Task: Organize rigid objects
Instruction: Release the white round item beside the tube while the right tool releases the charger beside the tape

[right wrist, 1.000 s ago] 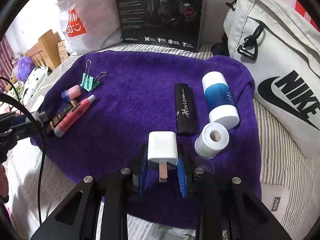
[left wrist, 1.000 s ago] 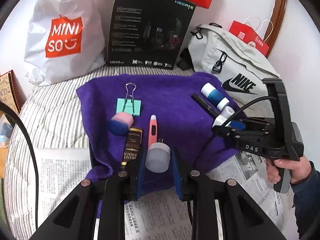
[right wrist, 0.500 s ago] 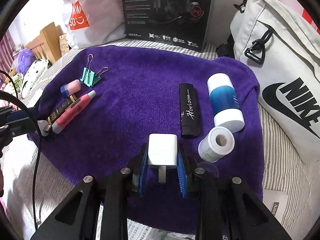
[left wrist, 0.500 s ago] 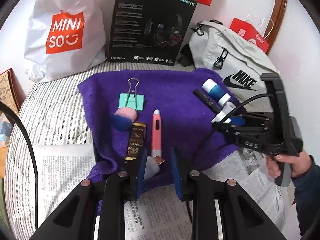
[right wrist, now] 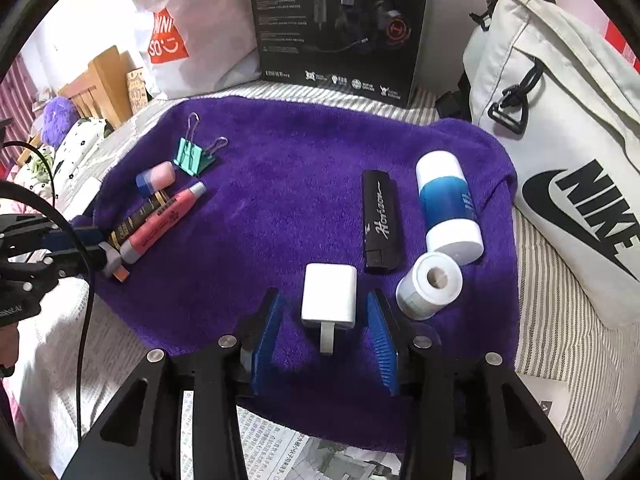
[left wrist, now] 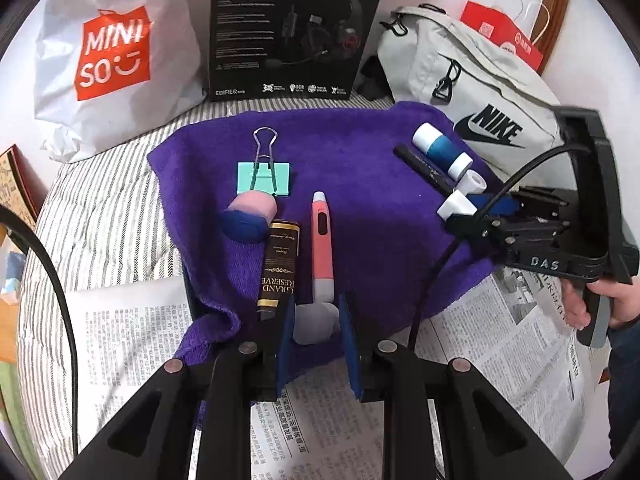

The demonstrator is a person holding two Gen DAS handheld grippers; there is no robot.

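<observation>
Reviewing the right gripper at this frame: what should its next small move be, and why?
Probably draw the right gripper straight back. The white charger lies flat on the purple towel, and the jaws stand apart on either side without touching it, so it looks set down already.

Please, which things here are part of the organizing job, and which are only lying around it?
Part of the job, on the purple towel:
white charger
grey plug
pink pen
binder clip
black case
blue-white bottle
tape roll

Only lying around:
Nike bag
headset box
Miniso bag
newspaper
</observation>
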